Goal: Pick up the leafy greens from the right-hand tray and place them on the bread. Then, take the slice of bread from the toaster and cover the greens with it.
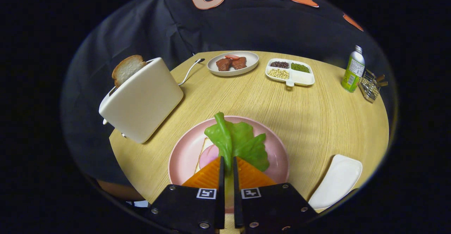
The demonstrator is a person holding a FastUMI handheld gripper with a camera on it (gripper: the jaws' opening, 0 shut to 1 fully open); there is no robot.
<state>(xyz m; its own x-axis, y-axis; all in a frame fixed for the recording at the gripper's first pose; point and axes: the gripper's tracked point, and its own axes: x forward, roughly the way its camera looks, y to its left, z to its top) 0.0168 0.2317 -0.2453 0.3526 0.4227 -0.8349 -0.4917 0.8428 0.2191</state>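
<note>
Gripper [227, 161]: fingers nearly closed, pinched on the stem edge of the crinkled green lettuce leaf [239, 142]. The leaf is held over the bread slice with pink ham [206, 153] on the round pink plate [183, 156]. Beyond, a second bread slice [127, 69] is seated in the white toaster [142, 102] on the round wooden table [310, 121]; beside the fingers, the white oblong tray [336, 181].

Round light-wood table [317, 121] bearing: oval white dish of brown meat pieces [233, 64]; white divided dish of beans and seeds [290, 72]; green bottle with silver cap [353, 70], beside a wire rack [370, 85].
</note>
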